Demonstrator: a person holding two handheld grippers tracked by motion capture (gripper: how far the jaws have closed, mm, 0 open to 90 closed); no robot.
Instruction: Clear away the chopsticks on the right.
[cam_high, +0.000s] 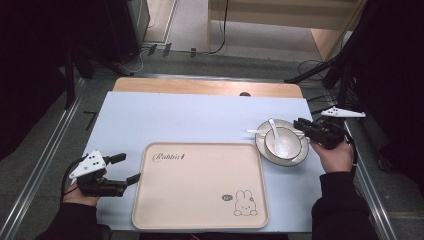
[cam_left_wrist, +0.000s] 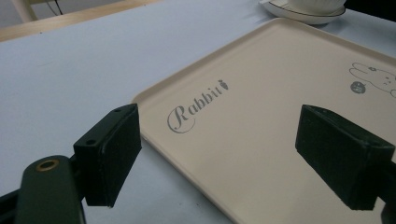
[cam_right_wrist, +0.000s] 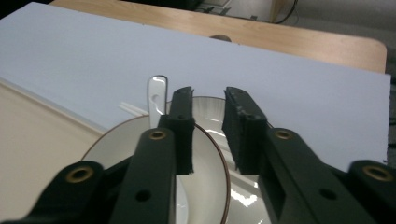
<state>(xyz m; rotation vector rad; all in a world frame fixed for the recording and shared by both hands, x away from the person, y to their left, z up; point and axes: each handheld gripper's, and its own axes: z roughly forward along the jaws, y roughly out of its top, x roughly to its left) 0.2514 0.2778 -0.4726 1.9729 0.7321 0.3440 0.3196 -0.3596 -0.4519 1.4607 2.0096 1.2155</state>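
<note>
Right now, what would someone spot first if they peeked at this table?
Probably the big cream tray with a rabbit drawing, lying in the middle of the pale blue mat. Next, the white bowl with a spoon in it, on a plate at the tray's far right corner, where the right gripper reaches its rim.
</note>
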